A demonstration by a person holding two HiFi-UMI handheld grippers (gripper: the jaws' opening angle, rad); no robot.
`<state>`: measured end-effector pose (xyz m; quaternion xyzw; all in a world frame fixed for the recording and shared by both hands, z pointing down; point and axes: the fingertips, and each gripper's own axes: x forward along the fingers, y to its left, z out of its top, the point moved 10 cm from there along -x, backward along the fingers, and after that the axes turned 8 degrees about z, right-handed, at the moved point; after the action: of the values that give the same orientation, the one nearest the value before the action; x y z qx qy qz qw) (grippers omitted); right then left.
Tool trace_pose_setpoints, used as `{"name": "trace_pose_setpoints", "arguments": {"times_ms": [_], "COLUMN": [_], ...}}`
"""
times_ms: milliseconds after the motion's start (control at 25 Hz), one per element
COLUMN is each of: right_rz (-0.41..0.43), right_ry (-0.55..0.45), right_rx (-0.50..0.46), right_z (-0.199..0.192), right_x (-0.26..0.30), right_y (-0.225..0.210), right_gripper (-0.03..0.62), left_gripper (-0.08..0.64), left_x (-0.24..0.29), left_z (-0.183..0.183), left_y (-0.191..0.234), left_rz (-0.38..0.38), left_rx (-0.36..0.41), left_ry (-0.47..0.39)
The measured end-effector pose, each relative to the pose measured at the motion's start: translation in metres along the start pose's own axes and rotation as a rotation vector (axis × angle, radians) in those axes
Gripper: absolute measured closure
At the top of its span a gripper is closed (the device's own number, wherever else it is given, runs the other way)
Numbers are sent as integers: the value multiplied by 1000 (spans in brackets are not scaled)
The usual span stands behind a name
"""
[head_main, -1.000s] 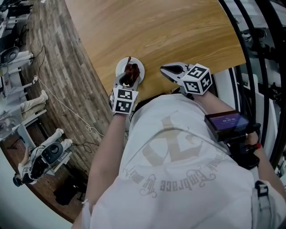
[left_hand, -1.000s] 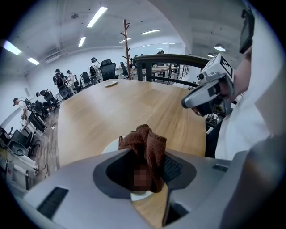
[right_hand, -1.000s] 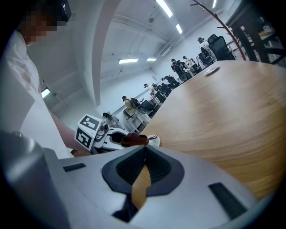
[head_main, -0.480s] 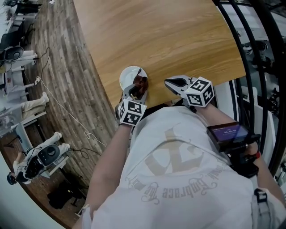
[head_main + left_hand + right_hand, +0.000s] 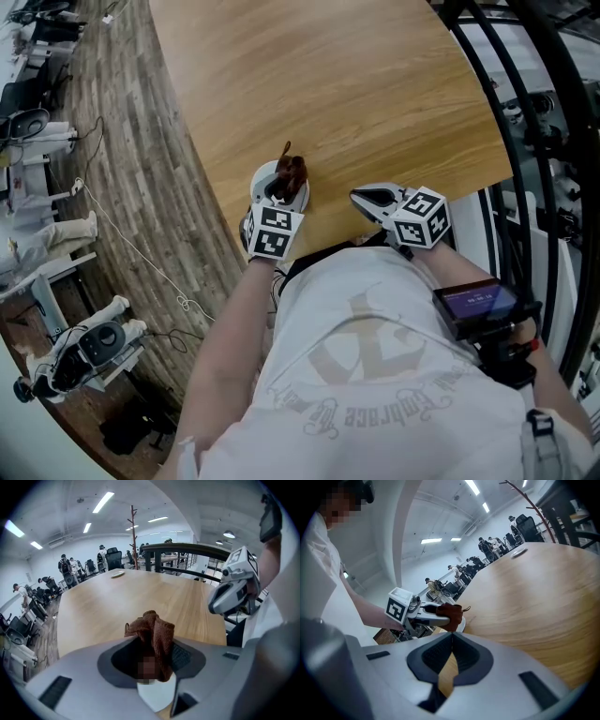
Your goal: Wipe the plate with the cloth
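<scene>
Left tongs (image 5: 282,187) pinching crumpled brown cloth (image 5: 294,171), moved from round white plate's (image 5: 262,179) centre toward rim: wiping proceeds; right tongs (image 5: 361,197) pressed together.

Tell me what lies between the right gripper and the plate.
Nothing: in the head view only bare table separates the right gripper from the plate.

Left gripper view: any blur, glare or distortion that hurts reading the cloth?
Left gripper view: heavy fisheye, black vignette corners; cloth sharp, but a mosaic patch is overlaid on its lower part; ceiling lights bright, no glare on the plate. Head view: table edge bows, light even, no hard shadows.
</scene>
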<state>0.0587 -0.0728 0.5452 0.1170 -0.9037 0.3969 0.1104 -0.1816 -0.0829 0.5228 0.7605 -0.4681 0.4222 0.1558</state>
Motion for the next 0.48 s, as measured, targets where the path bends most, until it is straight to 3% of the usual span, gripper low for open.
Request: {"name": "trace_pose_setpoints", "arguments": {"times_ms": [200,480], "right_rz": [-4,2], "right_ry": [7,-3], "right_rx": [2,-16], "right_z": [-1,1], "right_x": [1,7], "right_y": [0,-1], "right_gripper": [578,578], "left_gripper": [390,390], "left_x": [5,-21], "left_z": [2,-26], "left_y": [34,56], "left_rz": [71,152], "left_rx": [-60,-127], "left_ry": [-2,51]}}
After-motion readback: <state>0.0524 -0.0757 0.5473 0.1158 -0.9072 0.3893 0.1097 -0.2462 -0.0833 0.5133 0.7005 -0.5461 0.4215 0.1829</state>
